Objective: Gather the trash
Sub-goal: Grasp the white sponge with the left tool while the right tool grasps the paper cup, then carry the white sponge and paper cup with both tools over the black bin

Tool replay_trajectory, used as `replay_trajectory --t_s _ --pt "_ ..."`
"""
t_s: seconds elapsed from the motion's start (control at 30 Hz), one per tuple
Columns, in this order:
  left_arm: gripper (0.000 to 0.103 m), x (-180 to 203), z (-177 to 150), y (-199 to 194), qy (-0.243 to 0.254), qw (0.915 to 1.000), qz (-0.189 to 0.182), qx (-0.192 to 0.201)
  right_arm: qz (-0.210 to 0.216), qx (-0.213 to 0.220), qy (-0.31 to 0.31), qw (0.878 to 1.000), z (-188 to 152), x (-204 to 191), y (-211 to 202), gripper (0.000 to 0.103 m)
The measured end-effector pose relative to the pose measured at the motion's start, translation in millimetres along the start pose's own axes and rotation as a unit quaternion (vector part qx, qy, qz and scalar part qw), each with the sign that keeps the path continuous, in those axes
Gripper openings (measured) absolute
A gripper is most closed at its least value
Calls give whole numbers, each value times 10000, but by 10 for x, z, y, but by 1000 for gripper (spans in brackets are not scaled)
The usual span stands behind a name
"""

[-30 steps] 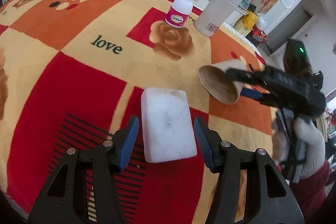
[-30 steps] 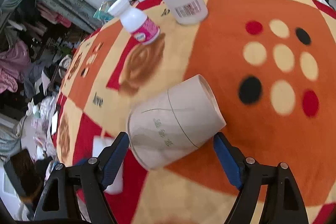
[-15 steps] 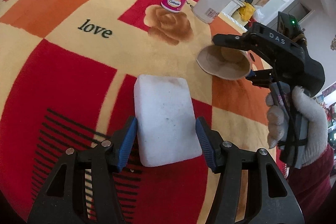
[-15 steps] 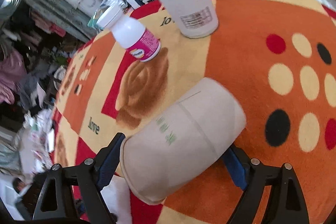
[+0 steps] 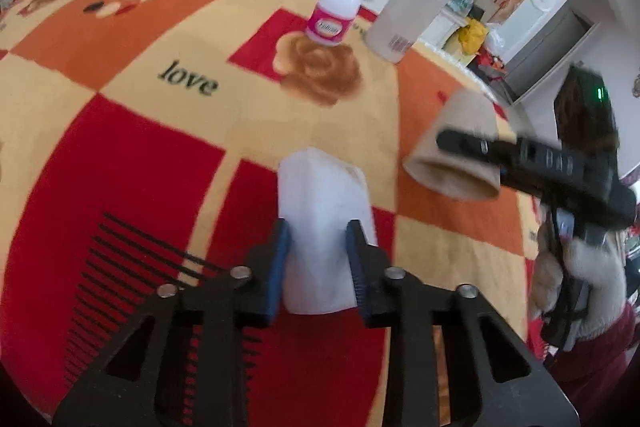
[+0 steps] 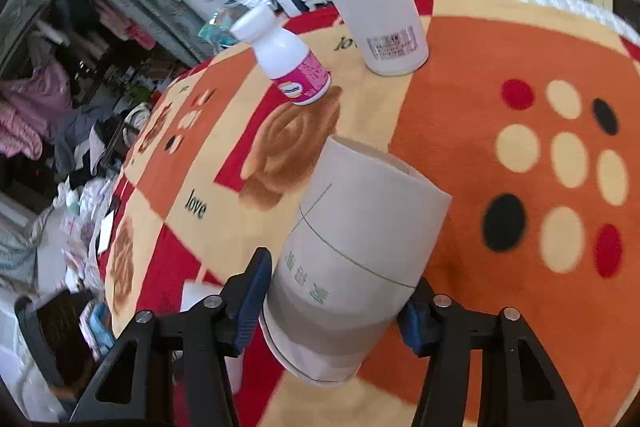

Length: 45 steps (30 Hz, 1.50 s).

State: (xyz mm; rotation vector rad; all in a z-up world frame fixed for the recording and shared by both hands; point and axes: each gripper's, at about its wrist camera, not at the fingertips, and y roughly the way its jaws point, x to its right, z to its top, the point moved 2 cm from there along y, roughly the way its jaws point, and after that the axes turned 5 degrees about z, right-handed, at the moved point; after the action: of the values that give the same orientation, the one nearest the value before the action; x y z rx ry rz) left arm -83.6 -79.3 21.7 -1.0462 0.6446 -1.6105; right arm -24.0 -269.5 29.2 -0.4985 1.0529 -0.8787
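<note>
My left gripper [image 5: 318, 263] is shut on a white foam block [image 5: 322, 203], squeezed narrow between the blue pads and tilted up off the cloth. My right gripper [image 6: 334, 311] is shut on a beige paper cup [image 6: 356, 259], held off the table with its open end away from the camera. In the left wrist view the cup [image 5: 456, 159] hangs in the right gripper at the right, above the orange squares. A corner of the foam block shows low left in the right wrist view [image 6: 196, 297].
A white pill bottle with a pink label [image 5: 340, 9] [image 6: 290, 61] and a tall white lidded bin [image 5: 412, 15] [image 6: 372, 3] stand at the table's far side. The patterned cloth [image 5: 120, 131] covers the table. Clutter lies on the floor at the left [image 6: 72, 163].
The left jaws closed on the foam block and lifted its front. The right gripper raised the cup off the cloth and turned it more upright.
</note>
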Motion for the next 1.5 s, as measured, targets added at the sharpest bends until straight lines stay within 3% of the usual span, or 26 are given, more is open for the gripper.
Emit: replay_trajectory --t_s 0.13,0.23,0.3,0.37,0.43,0.6,0.73,0.83,0.97,1.07,1.27,1.5 --pt "23 98 15 -3 140 9997 184 22 -142 -8 -192 9997 -174 62 -256 53" --pt "24 84 42 24 -56 9997 228 -5 -176 11 -161 9997 -291 166 -382 53" --pt "50 97 71 72 -87 9998 176 -67 -200 37 -168 9997 -354 199 -440 53" --pt "60 121 57 146 -123 9997 95 -170 -230 46 -204 9995 -387 206 -491 53" --pt "60 148 44 237 -102 9992 335 -205 -224 41 -239 9995 -431 219 -539 53" --pt "60 141 3 398 -101 9984 524 -196 -197 107 -260 9994 -508 250 -669 53" --pt "61 287 -81 420 562 9931 1022 -79 -195 146 -239 9994 -550 294 -745 53" --pt "56 286 -101 412 564 9916 1167 -19 -191 182 -230 9994 -569 304 -776 53" --pt "54 217 -72 315 256 9953 935 -7 -205 215 -309 9991 -612 284 -841 53" --pt "54 338 -76 172 289 9971 706 86 -276 251 -445 9983 -649 264 -925 53" --pt "54 918 -130 34 848 9950 458 254 -373 327 -366 9981 -745 419 -1120 53" --pt "54 1554 -212 169 1307 9909 255 198 -645 348 -226 9971 -962 700 -1375 53"
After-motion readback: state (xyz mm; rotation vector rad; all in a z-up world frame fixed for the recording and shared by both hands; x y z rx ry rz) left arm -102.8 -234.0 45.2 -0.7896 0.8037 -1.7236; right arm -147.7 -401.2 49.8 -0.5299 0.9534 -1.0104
